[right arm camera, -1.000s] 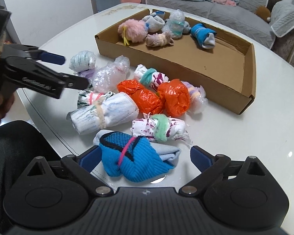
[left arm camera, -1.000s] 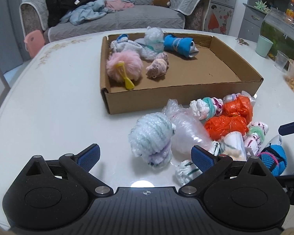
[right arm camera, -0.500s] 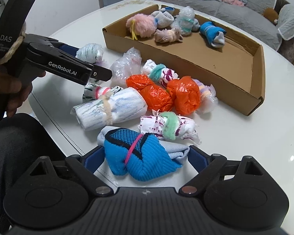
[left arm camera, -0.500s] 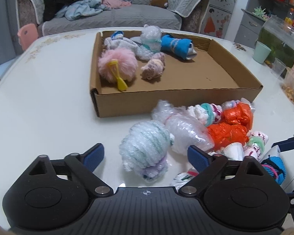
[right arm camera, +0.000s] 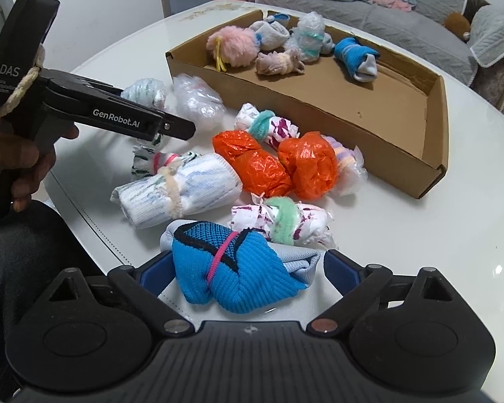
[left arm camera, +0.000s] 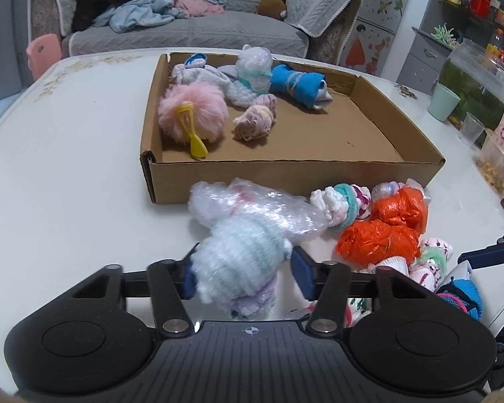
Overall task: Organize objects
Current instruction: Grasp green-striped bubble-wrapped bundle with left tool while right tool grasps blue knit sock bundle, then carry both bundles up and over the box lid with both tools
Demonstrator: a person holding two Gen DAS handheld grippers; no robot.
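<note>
Left claw (left arm camera: 242, 273), angled downward, closing around wrapped bundle (left arm camera: 238, 262), seemingly touching; right claw (right arm camera: 243, 267) wide, opening.

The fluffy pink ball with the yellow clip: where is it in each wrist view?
Left wrist: pink ball sits upper centre-left, in the cardboard box's near-left corner.
Right wrist: pink ball sits upper centre, at the box's left end.
Shared landmark: the blue rolled sock inside the box.

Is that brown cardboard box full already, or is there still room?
Still room. The cardboard box holds only a few bundles, like the pink fluffy ball, clustered at one end; the rest is bare.
</note>
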